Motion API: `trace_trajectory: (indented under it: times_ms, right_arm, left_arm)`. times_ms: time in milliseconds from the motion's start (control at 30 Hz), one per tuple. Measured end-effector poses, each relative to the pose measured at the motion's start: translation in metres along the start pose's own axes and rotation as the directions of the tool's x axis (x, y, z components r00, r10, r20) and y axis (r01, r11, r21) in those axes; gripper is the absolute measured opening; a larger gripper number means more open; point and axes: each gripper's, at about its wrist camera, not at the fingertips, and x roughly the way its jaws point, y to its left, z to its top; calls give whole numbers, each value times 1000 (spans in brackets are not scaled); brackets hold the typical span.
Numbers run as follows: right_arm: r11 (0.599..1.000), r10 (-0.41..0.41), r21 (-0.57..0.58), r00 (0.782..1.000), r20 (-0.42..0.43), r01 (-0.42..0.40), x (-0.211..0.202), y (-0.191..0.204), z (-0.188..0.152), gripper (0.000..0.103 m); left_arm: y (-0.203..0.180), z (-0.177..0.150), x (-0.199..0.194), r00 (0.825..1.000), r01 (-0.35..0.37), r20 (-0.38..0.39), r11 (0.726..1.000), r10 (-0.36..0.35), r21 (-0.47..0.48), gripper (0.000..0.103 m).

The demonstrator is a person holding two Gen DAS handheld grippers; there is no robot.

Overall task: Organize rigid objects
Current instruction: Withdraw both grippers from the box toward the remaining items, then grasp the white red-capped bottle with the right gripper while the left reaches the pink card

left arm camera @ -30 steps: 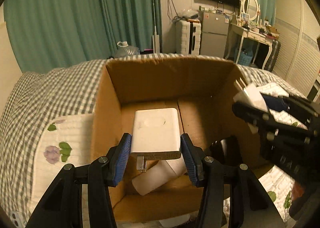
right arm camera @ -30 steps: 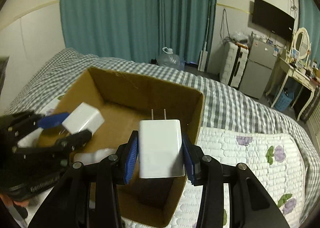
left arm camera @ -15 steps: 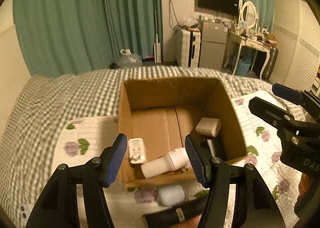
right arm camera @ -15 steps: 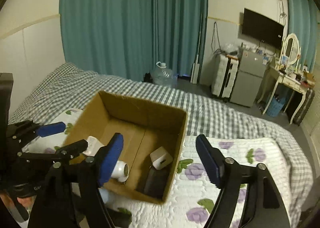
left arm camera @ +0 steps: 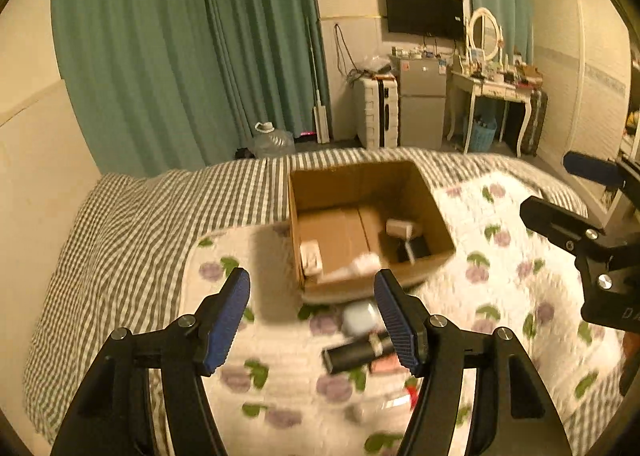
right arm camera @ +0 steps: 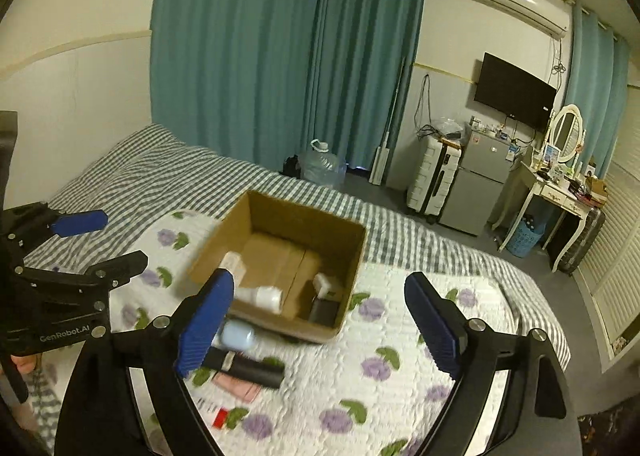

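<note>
Box (right arm camera: 280,256): open-topped, on quilt (right arm camera: 400,356); white plugs, a white cylinder and a dark block are held inside.

Loose items: pale case (right arm camera: 238,336), black tube (right arm camera: 256,370) and pink card (right arm camera: 236,386) lie just before the box's near wall.

Left gripper (left arm camera: 314,316): spread wide, nothing held, poised above the loose items.

Right gripper (right arm camera: 320,328): spread wide, nothing held.

Handling: one item is best straddled squarely, jaws lowered either side, then lifted over the near wall.

Clearance: open quilt is left to the box's right; the grippers are well apart.

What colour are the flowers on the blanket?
Purple flowers with green leaves, clearest in the right wrist view.
</note>
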Motion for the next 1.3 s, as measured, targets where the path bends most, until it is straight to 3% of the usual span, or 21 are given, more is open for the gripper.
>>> trace_trajectory:
  times_ms: [167, 400, 567, 700, 867, 1100, 1167, 1300]
  right_arm:
    - [998, 55, -8, 997, -48, -56, -3, 20, -39, 88]
    - [991, 122, -34, 978, -168, -129, 34, 55, -104, 88]
    - [981, 187, 6, 943, -274, -193, 72, 76, -145, 88]
    - [968, 202, -68, 915, -349, -239, 98, 99, -165, 88]
    - [932, 200, -197, 885, -421, -304, 130, 122, -174, 78]
    - [901, 259, -202, 849, -461, -384, 162, 135, -177, 65]
    - [901, 271, -191, 849, -454, -390, 165, 135, -177, 62]
    - [916, 271, -162, 865, -423, -366, 162, 129, -175, 45]
  left_arm:
    - [1, -46, 7, 998, -13, -61, 1000, 11, -27, 68]
    - [9, -111, 37, 989, -19, -149, 995, 3, -101, 68]
    - [20, -136, 61, 977, -38, -212, 995, 18, -95, 68]
    - [35, -143, 71, 973, -56, -231, 991, 26, -123, 68]
    - [45, -148, 81, 967, -69, -252, 988, 32, -139, 68]
    - [47, -151, 92, 961, -78, -273, 988, 39, -135, 68]
    - [46, -151, 93, 960, -81, -275, 989, 43, -126, 68]
    - [42, -149, 95, 959, -84, -279, 990, 50, -113, 68]
